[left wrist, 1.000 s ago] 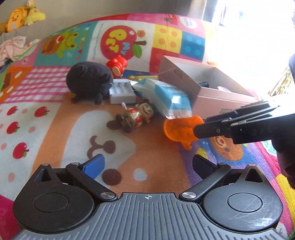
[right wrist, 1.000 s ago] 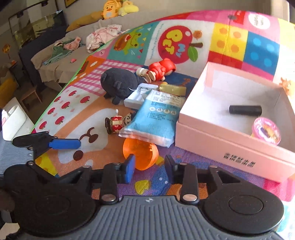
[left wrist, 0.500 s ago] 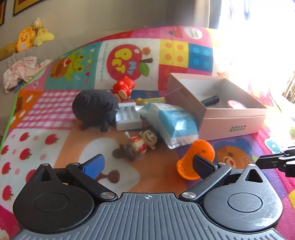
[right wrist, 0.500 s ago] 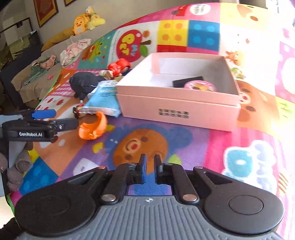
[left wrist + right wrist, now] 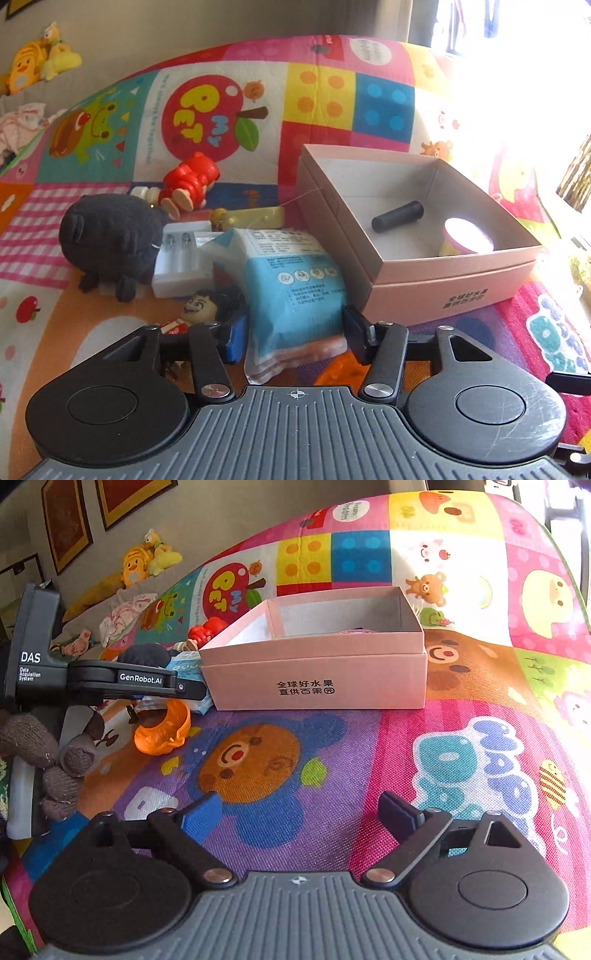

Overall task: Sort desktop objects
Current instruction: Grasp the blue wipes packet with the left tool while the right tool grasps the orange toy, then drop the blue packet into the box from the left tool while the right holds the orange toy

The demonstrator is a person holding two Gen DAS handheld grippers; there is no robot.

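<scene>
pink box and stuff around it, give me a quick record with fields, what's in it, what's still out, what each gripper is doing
surface: colourful play mat
pink box: open, holds a black cylinder and a pink round tub
still out: blue packet, orange shell, black plush, red figure, white battery tray, small doll
left gripper: shut on blue packet
right gripper: jaws opening, nothing between them, over bare mat

Both wrist cameras look forward and down, the left close over the blue-and-white plastic packet, the right farther back, sharing the open pink cardboard box
</scene>
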